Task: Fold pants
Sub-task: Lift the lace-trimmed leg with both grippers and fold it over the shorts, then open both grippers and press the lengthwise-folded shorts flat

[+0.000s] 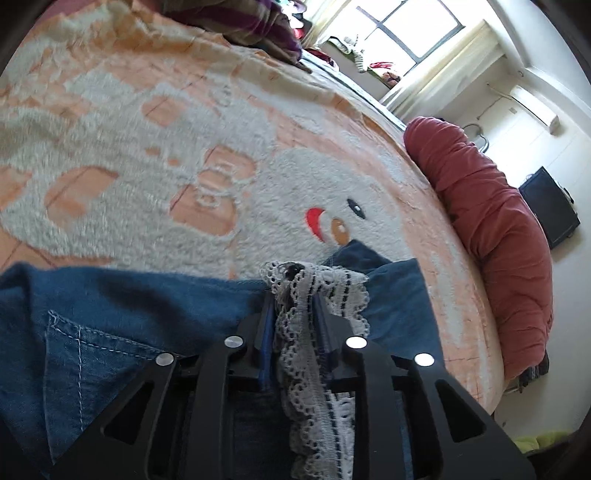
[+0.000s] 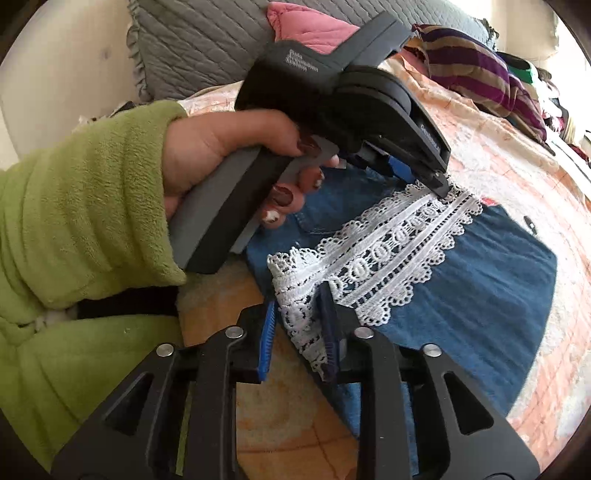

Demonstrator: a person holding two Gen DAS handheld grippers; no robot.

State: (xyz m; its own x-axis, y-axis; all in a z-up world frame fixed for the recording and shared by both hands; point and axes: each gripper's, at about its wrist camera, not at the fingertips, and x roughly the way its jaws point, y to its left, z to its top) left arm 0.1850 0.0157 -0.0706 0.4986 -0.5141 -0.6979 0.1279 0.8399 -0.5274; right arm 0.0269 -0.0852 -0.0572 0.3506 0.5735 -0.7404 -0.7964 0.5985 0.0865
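Blue denim pants (image 1: 129,332) with a white lace hem (image 1: 317,295) lie on a peach and white plush blanket (image 1: 184,147). My left gripper (image 1: 293,291) is shut on the lace hem. In the right wrist view the pants (image 2: 480,295) spread to the right with the lace hem (image 2: 388,247) across them. My right gripper (image 2: 299,306) is shut on the near end of the lace. The left gripper (image 2: 441,190), held by a hand in a green sleeve, pinches the far end of the same hem.
A red bolster pillow (image 1: 491,221) lies along the bed's right edge. Striped fabric (image 2: 480,70) and a grey quilted pillow (image 2: 203,44) sit at the bed's far side. A window (image 1: 413,29) and a black box (image 1: 550,206) stand beyond the bed.
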